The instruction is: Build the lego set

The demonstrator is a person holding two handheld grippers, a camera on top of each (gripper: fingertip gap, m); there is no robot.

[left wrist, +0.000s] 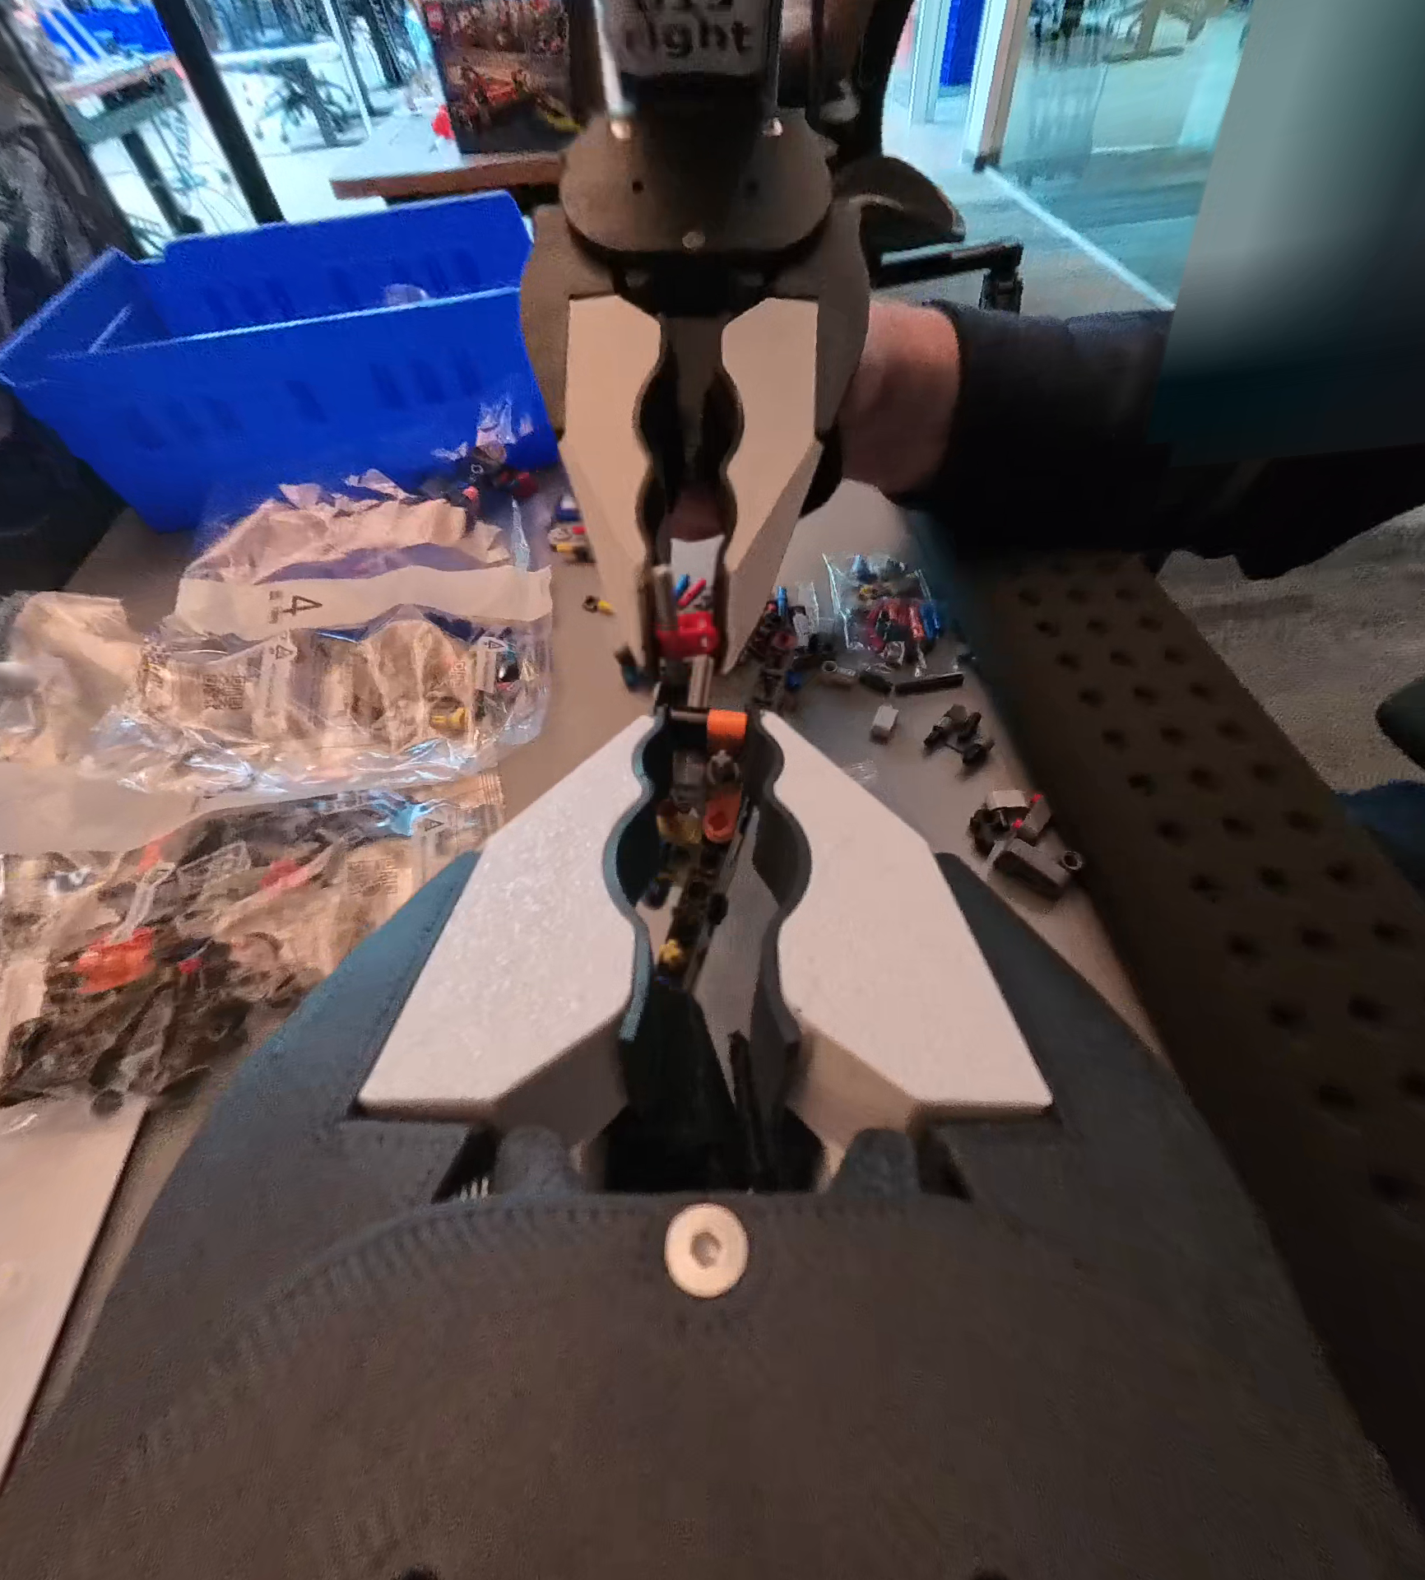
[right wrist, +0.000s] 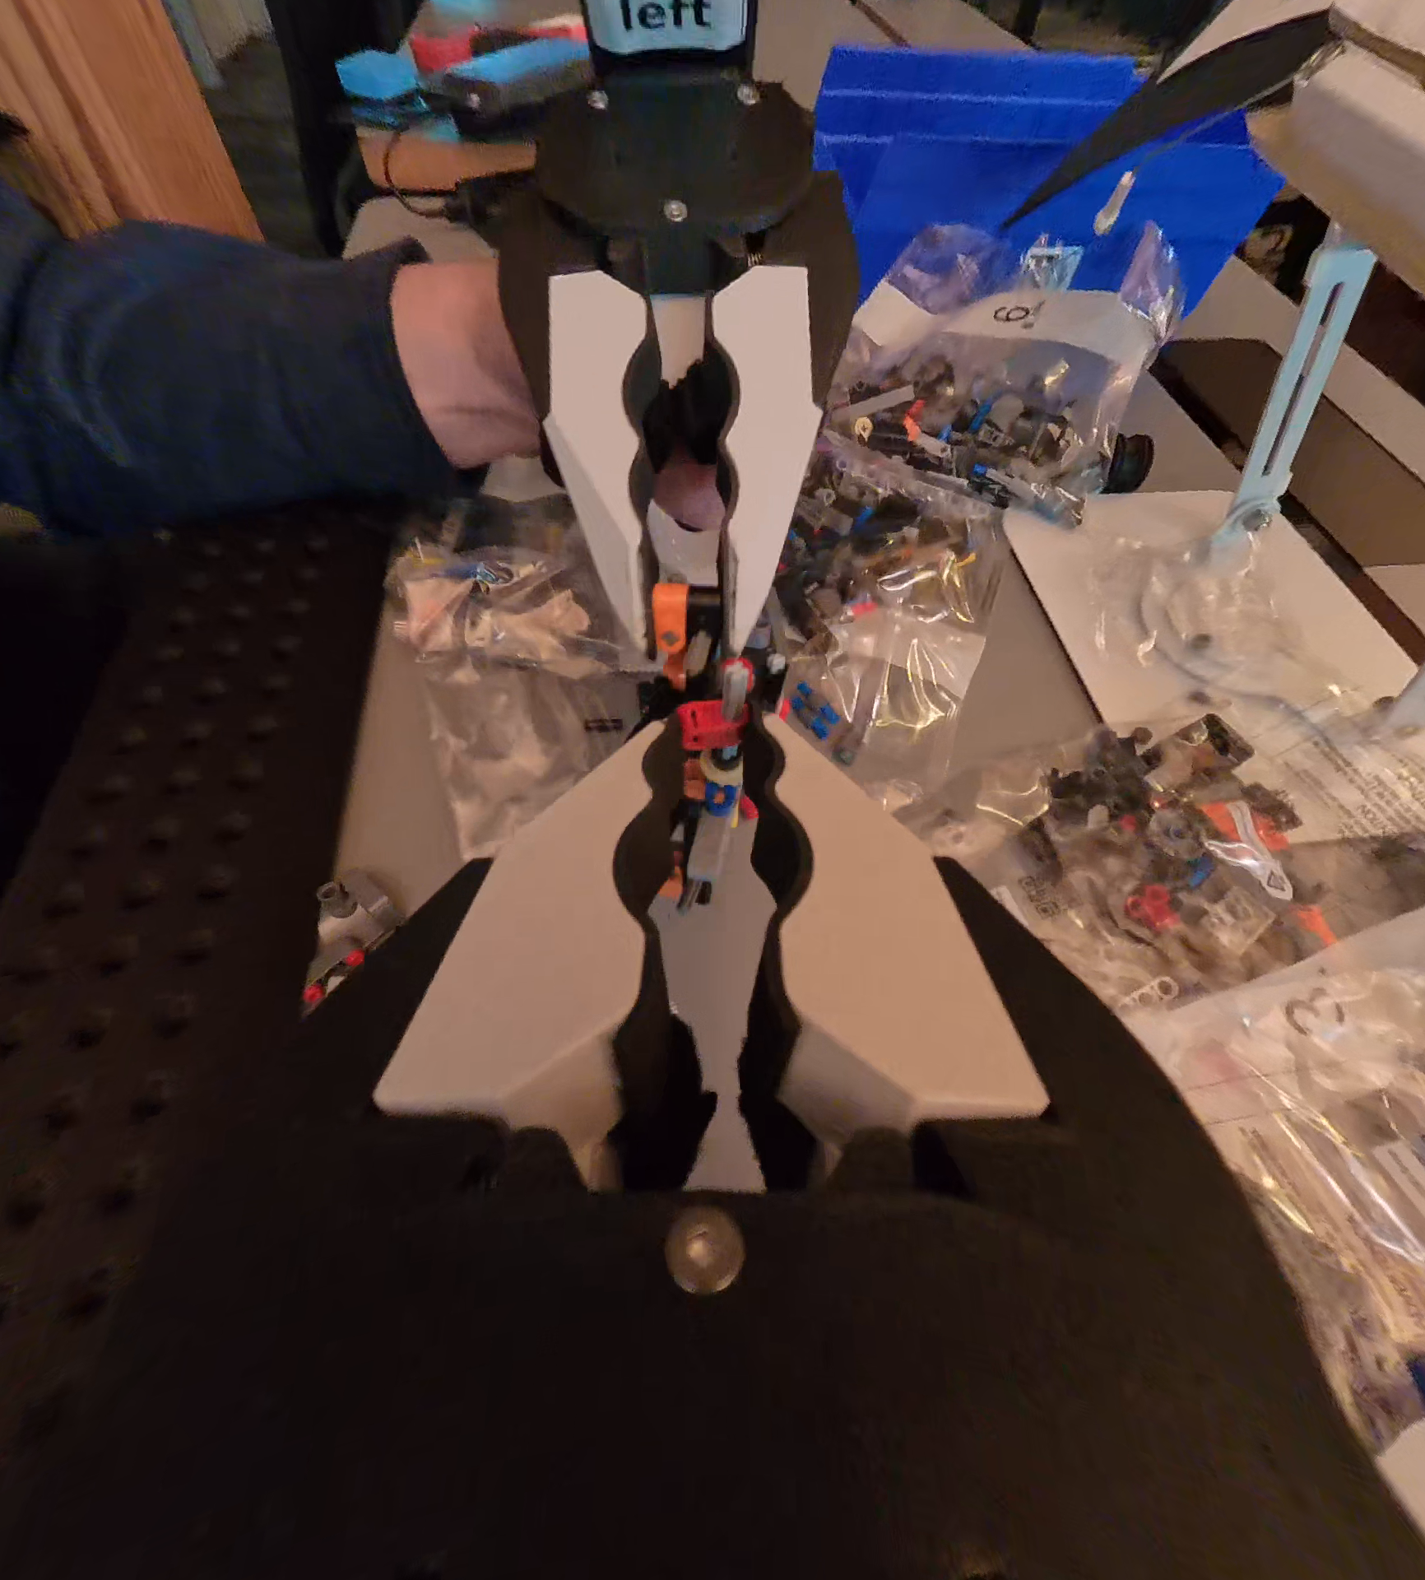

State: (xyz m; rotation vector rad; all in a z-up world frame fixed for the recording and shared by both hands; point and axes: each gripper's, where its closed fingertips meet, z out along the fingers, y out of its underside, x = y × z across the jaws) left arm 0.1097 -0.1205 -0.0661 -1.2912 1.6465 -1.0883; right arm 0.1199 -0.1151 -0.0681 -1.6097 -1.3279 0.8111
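Note:
My two grippers face each other tip to tip above the table. My left gripper (left wrist: 705, 727) is shut on a long black Lego assembly (left wrist: 696, 906) with an orange piece (left wrist: 726, 725) at its front end. My right gripper (right wrist: 713, 727) is shut on a red connector (right wrist: 705, 714) with a grey axle (right wrist: 735, 684) through it. In the left wrist view the right gripper (left wrist: 679, 663) comes down from above with the red connector (left wrist: 686, 634) just above the orange piece. In the right wrist view the left gripper (right wrist: 692, 645) holds the orange piece (right wrist: 668, 609). The two parts meet between the tips.
Several clear bags of parts (left wrist: 333, 650) (right wrist: 991, 410) lie on the table. A blue bin (left wrist: 265, 368) stands behind them. Loose pieces (left wrist: 1025, 838) lie beside a black perforated mat (left wrist: 1248, 855). A small grey subassembly (right wrist: 350, 915) sits by the mat. A cardboard box (right wrist: 1418, 128) stands at the right. Left and right tips are no more than a few centimetres apart. From either gripper's tips it is about 15 cm to the small grey subassembly (right wrist: 350, 915). Look for it in the left wrist view (left wrist: 1036, 849) too.

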